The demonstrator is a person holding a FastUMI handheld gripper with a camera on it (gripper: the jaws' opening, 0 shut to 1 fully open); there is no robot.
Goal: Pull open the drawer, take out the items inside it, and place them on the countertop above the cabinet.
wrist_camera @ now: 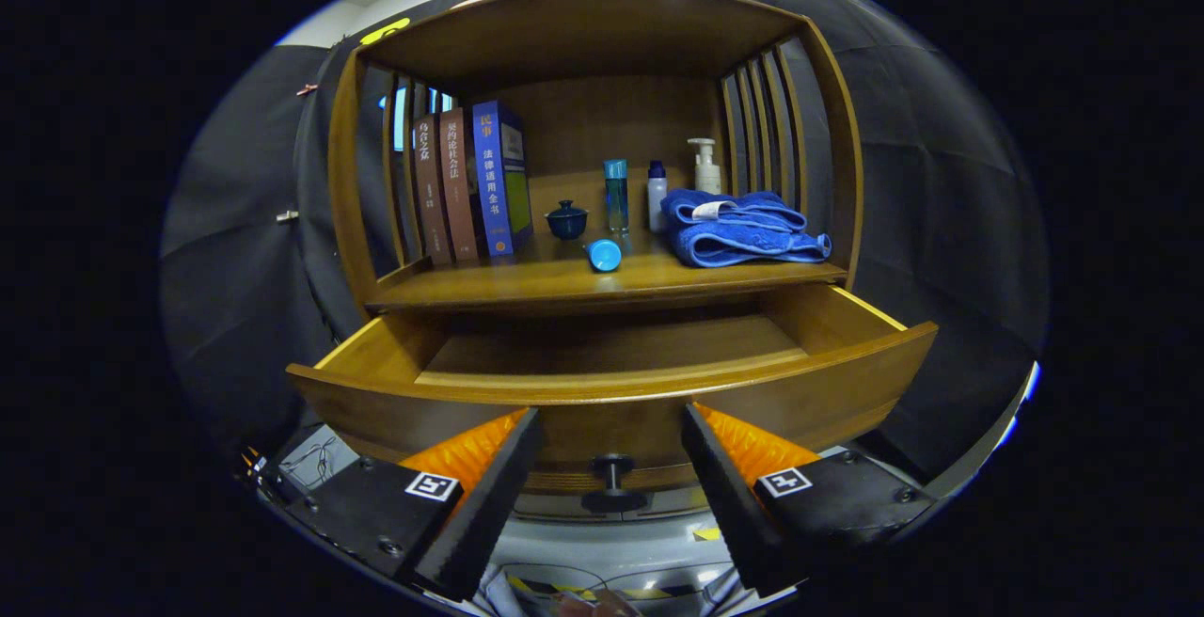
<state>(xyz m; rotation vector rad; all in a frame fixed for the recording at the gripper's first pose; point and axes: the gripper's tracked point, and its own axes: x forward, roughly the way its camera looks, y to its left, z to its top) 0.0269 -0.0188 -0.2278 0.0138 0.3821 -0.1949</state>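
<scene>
While the drawer (611,382) stands open, the tongs (611,452) gape wide, holding nothing, flanking its knob (611,481).

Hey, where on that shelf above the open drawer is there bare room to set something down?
Bare wood lies along the front edge of the countertop, between the books and the lying blue cup. The right side is crowded: bottles and folded blue towels. The hand-held gripper is open at the drawer knob.
</scene>
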